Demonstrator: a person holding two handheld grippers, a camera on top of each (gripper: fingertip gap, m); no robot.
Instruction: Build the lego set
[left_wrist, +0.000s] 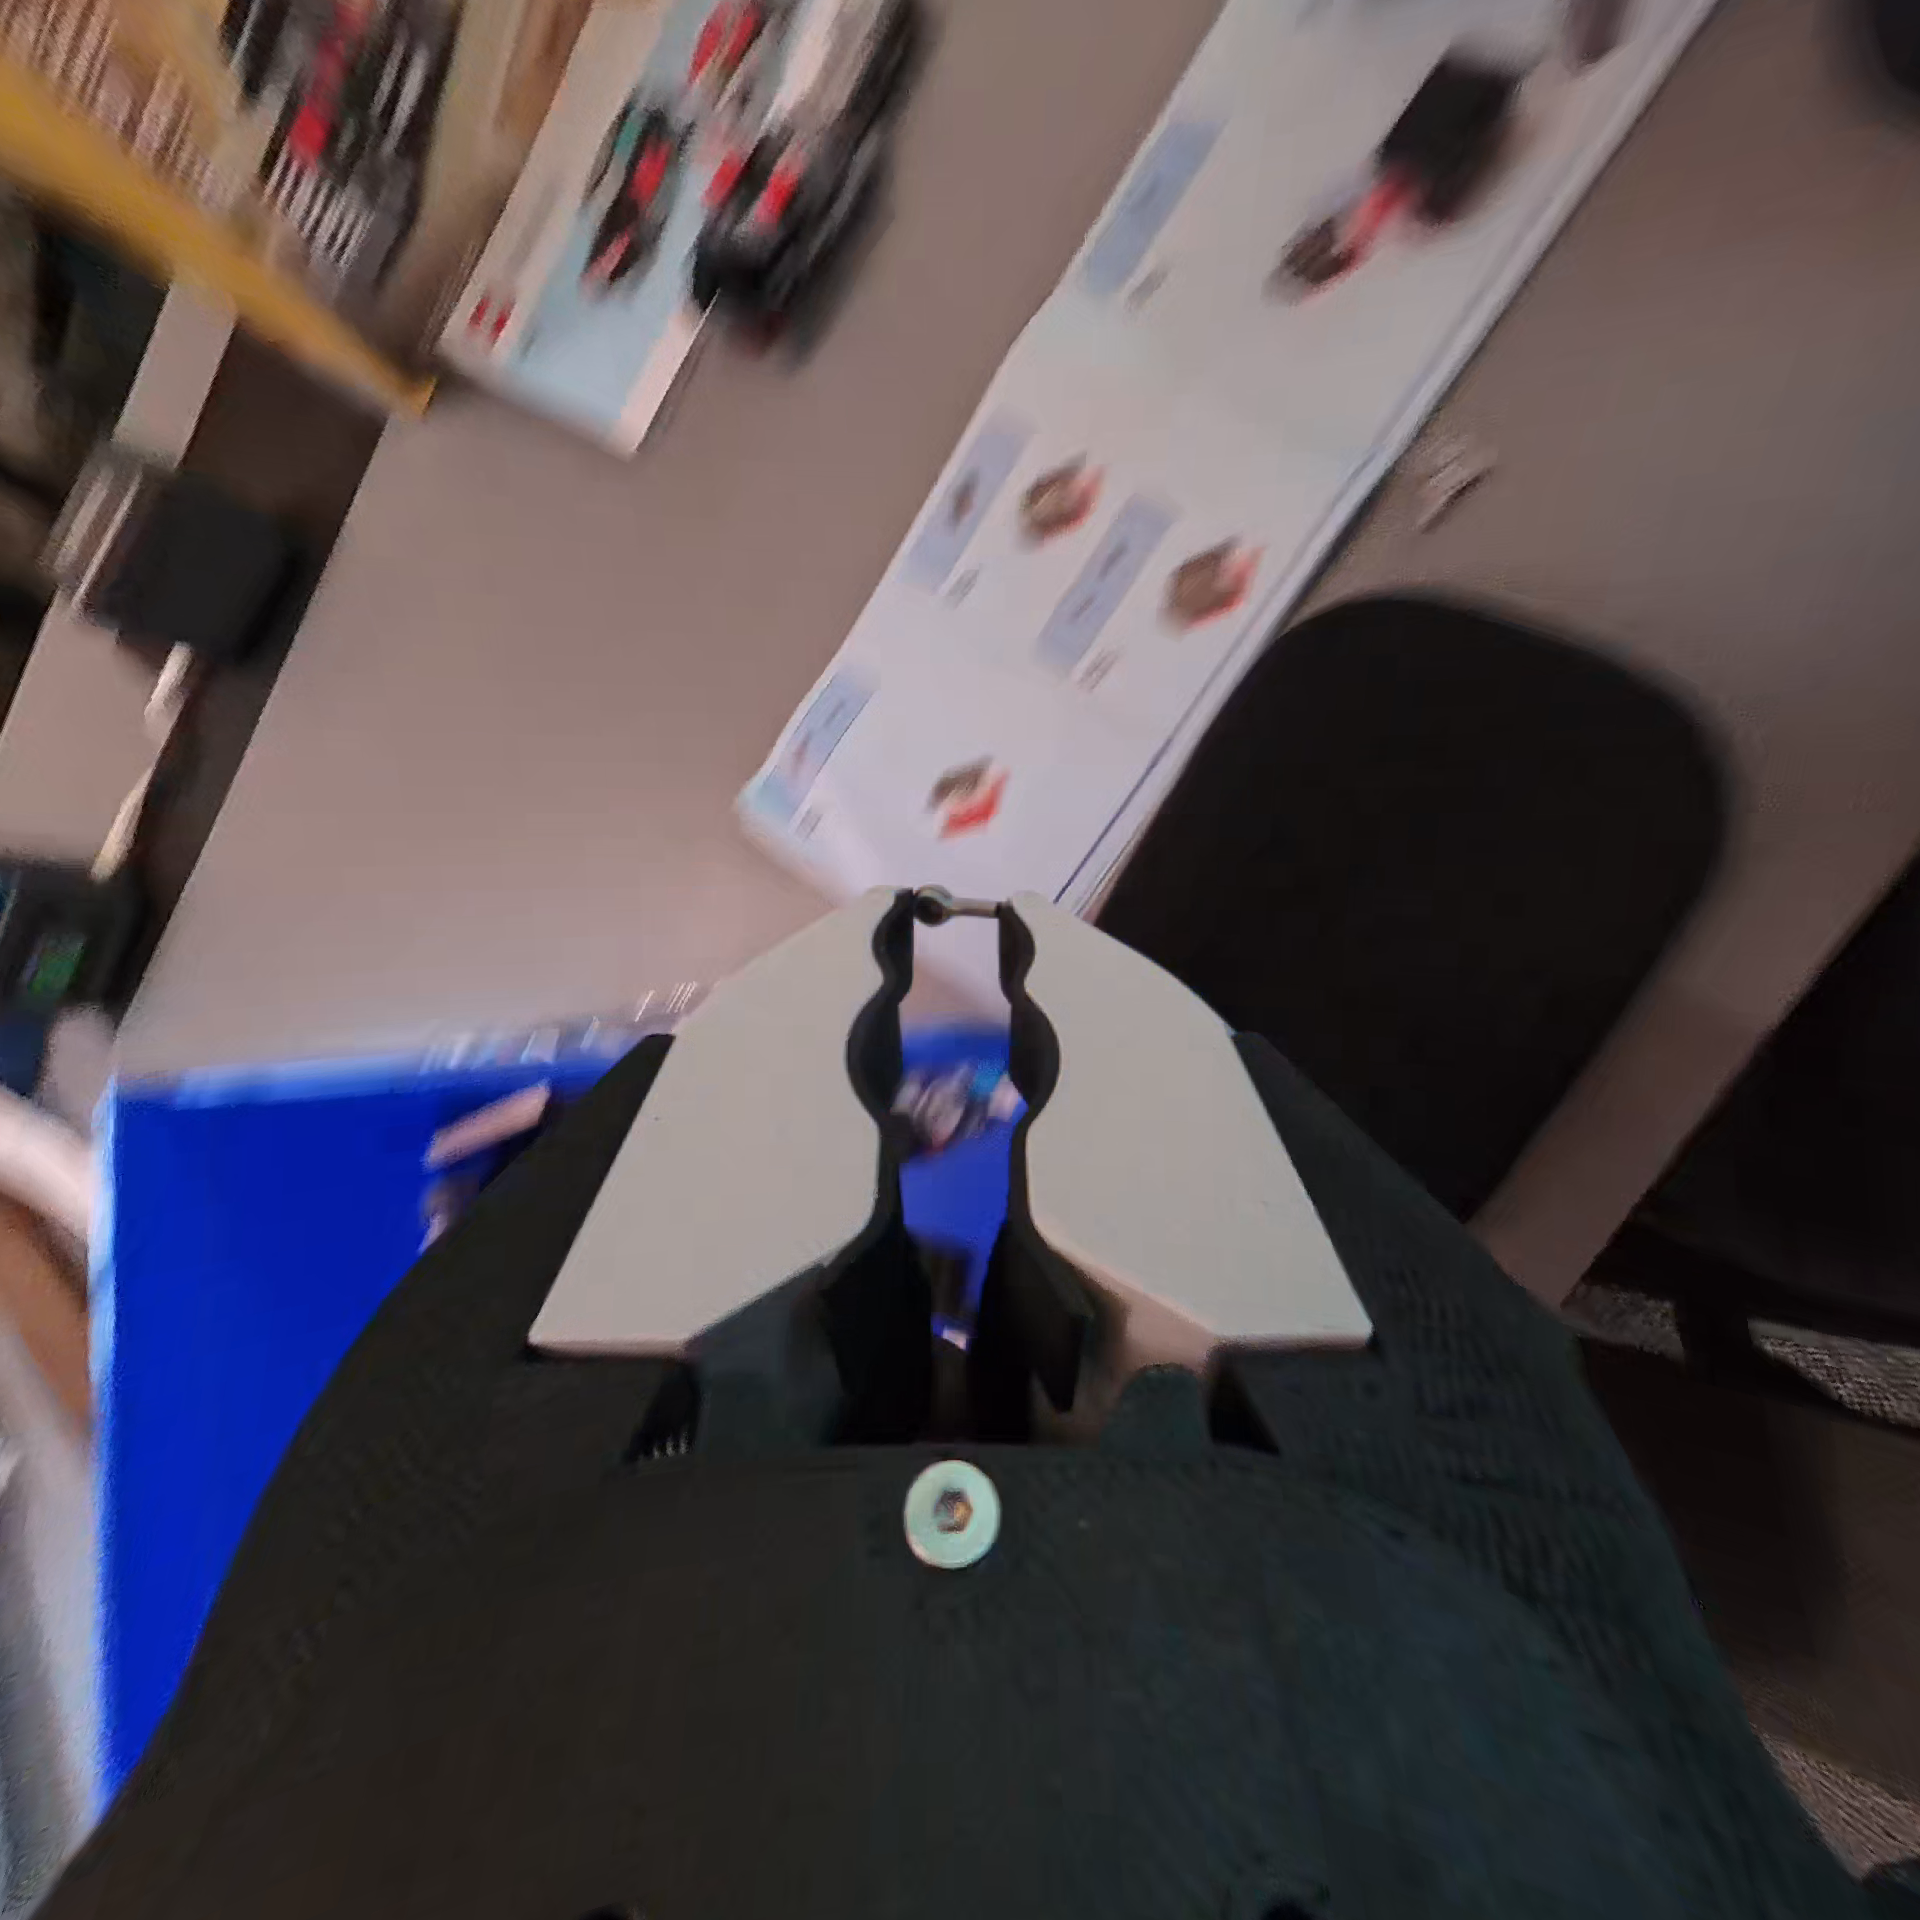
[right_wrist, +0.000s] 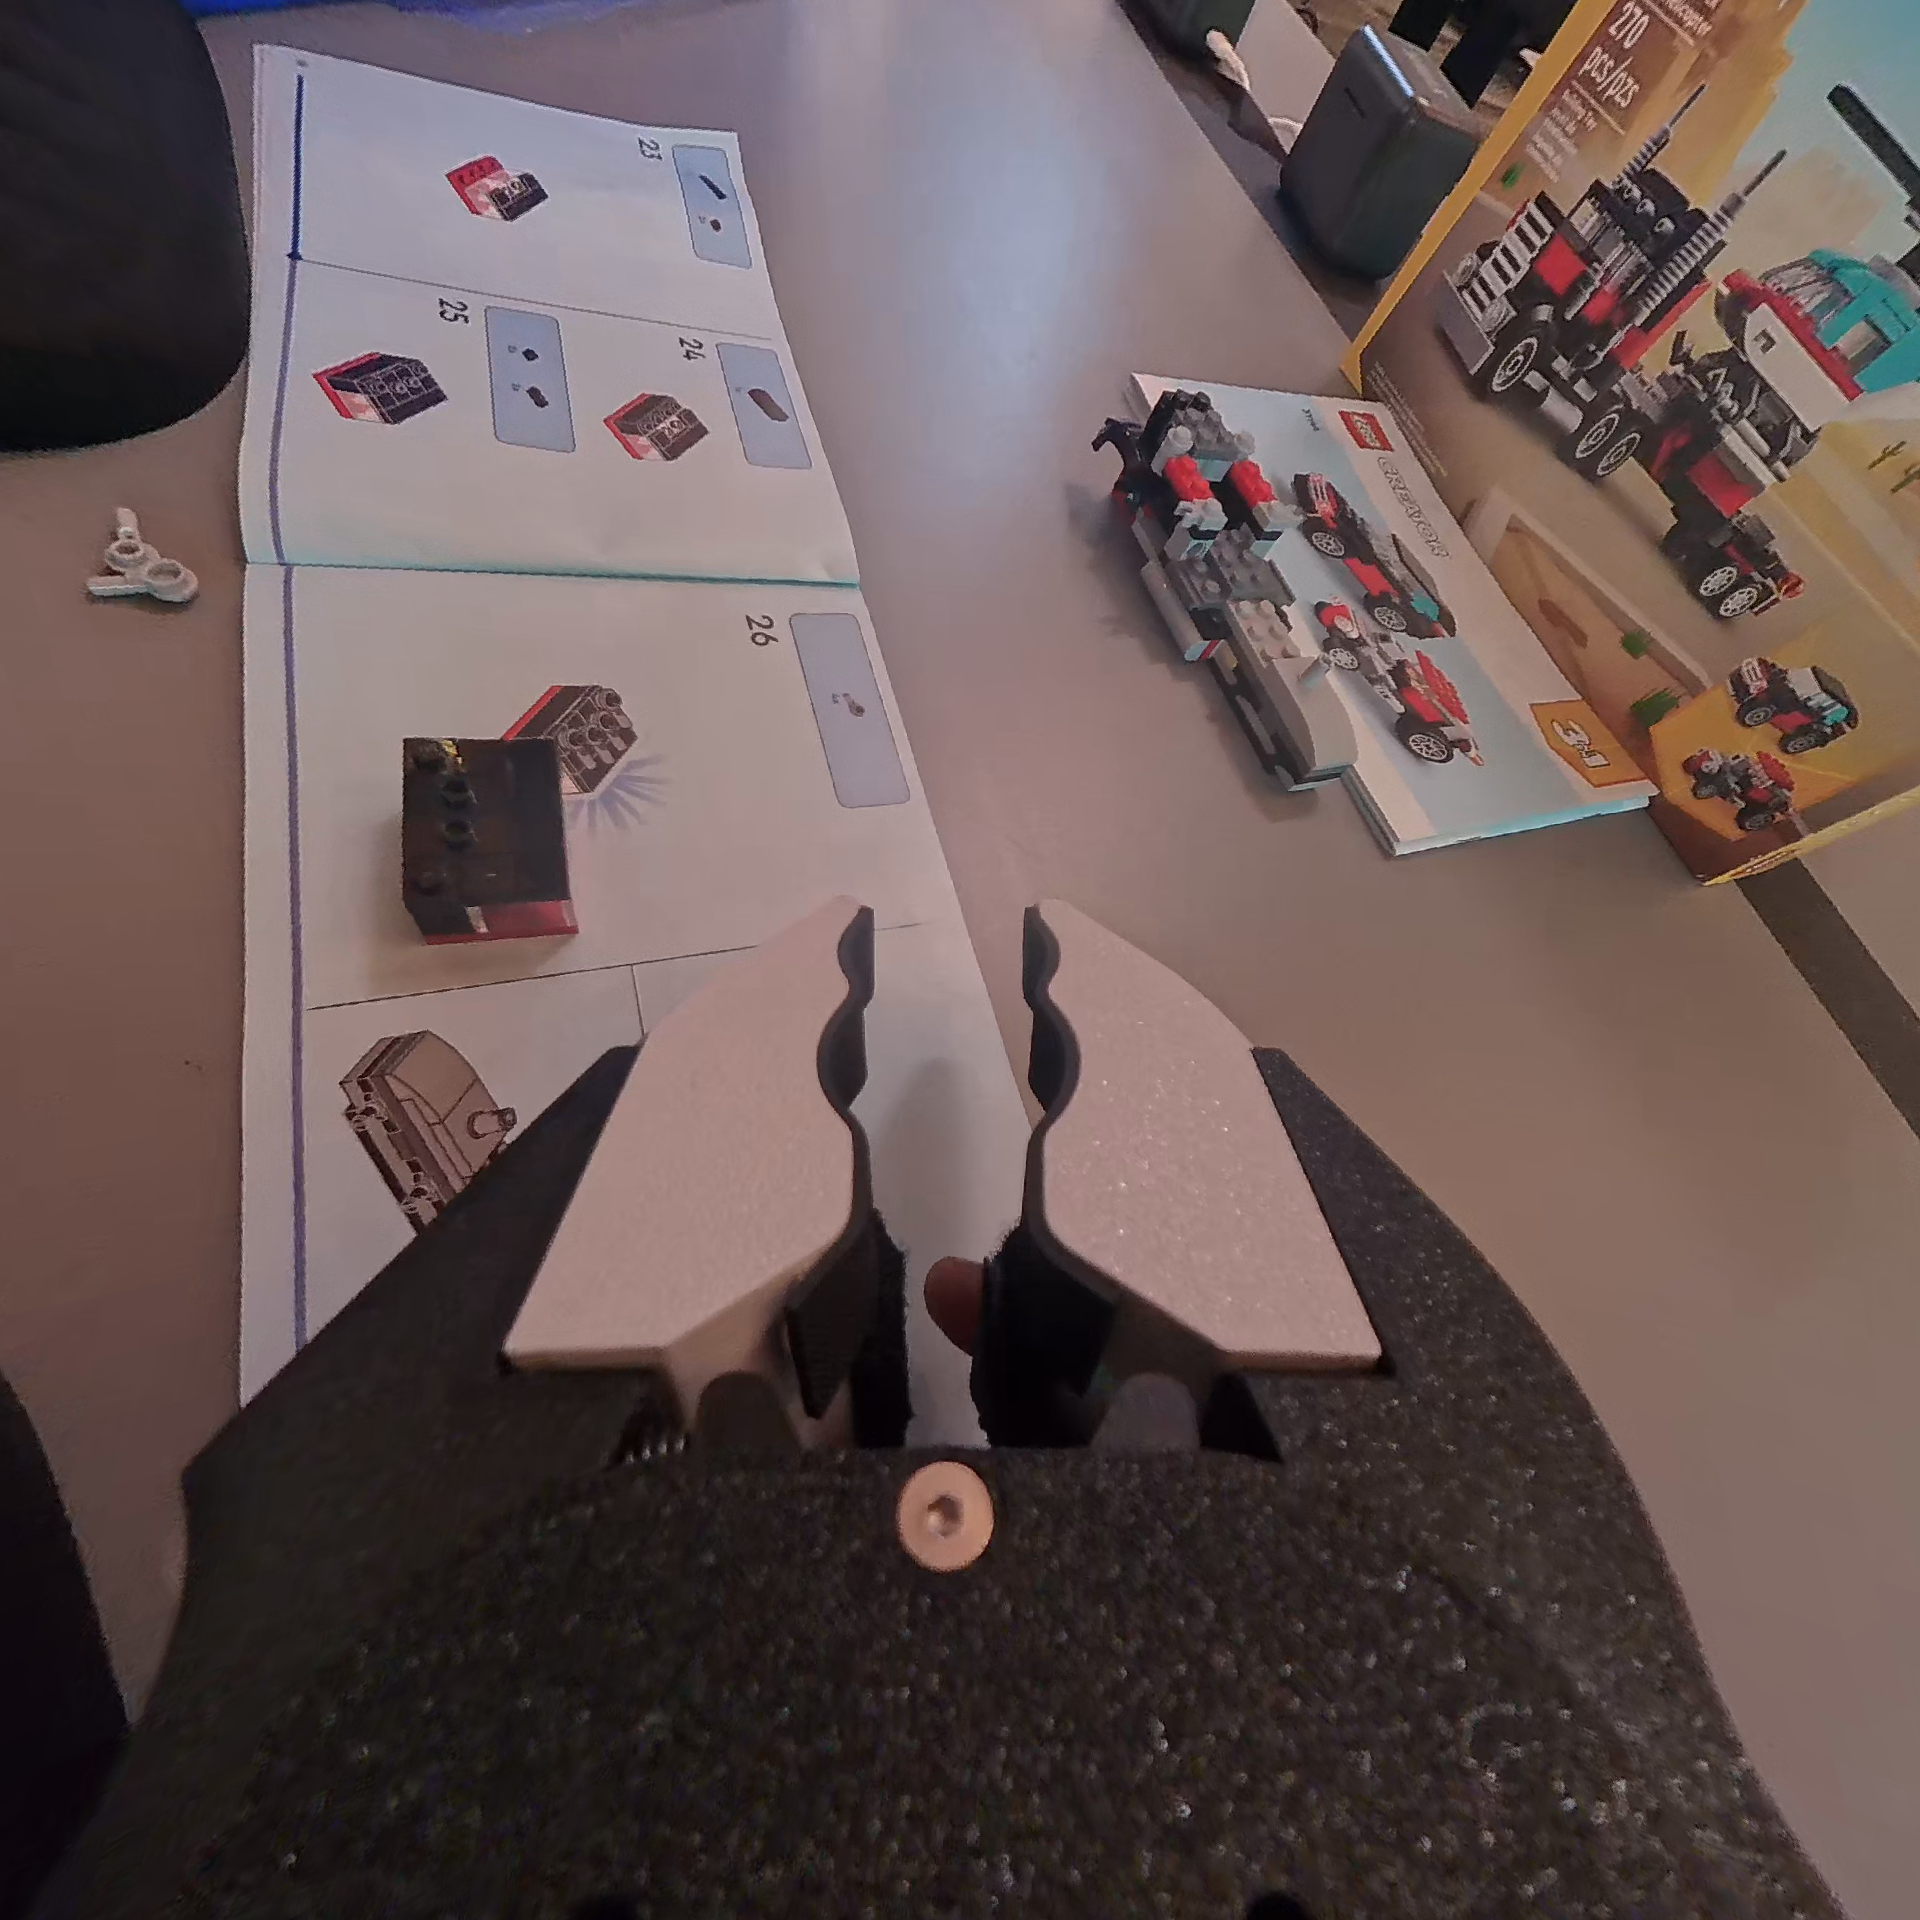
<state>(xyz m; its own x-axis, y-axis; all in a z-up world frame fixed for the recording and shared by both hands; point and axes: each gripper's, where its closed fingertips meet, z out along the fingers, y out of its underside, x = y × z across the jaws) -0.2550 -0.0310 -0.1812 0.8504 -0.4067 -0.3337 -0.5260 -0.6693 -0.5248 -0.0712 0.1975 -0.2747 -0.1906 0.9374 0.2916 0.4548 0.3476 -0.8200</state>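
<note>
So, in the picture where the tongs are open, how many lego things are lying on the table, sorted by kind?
Booklets: 2 (open booklet, closed booklet)
Part-built models: 2 (black and red block, long truck base)
Boxes: 1 (set box)
Loose pieces: 1 (grey piece)
Total: 6

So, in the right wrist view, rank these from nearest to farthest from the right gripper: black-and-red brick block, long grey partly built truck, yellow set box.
1. Black-and-red brick block, left, on the open booklet.
2. Long grey partly built truck, right of centre.
3. Yellow set box, far right.
</note>
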